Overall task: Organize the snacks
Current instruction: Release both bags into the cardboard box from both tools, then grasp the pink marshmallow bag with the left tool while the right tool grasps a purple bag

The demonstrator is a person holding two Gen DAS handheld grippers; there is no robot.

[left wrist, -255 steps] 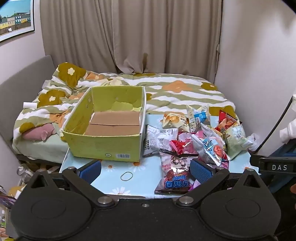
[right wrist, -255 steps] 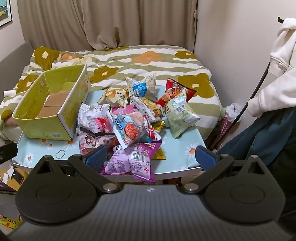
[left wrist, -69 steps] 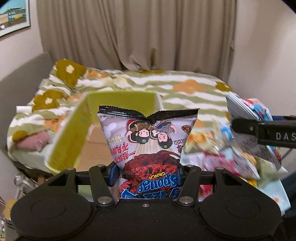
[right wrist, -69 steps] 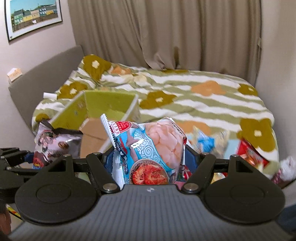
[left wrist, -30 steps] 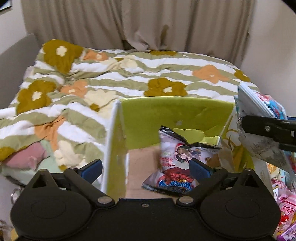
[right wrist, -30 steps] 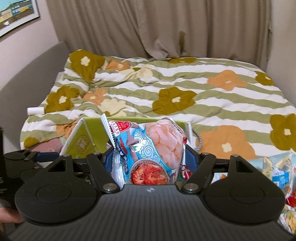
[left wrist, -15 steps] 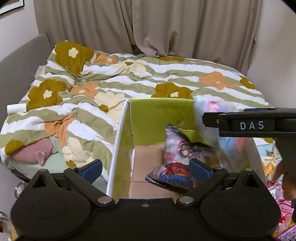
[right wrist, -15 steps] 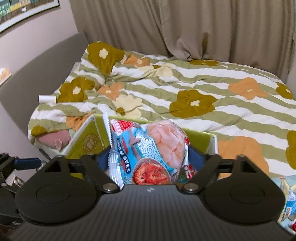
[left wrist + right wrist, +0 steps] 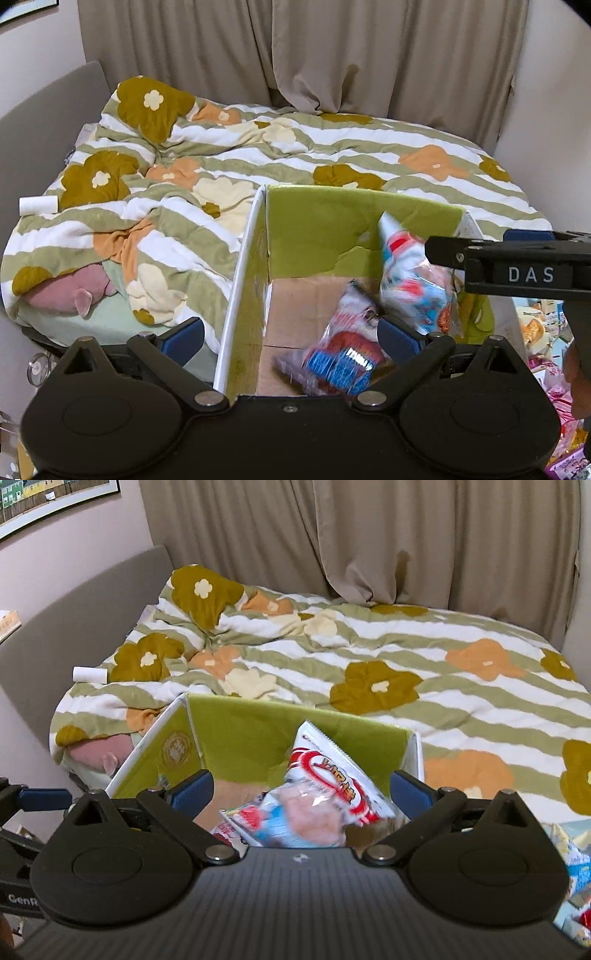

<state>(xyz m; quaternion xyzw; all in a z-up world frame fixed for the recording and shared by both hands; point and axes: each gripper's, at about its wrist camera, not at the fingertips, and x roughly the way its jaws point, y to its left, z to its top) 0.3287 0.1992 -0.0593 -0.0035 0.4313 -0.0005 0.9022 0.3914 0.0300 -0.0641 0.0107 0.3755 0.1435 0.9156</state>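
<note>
Behind the green box [image 9: 343,229], the right tongs [image 9: 517,258] read "DAS".

Your left wrist camera is looking steeply down, close over the green box [image 9: 354,225]; your right wrist camera is facing it likewise. Both are sharing the bed [image 9: 424,657] beyond.

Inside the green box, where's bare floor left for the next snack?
Bare cardboard floor lies along the green box's left wall up to its far wall. The right half is crowded: the Sponge Crunch packet lies there, with the blurred shrimp-chip bag just released between the right gripper's open jaws.
</note>
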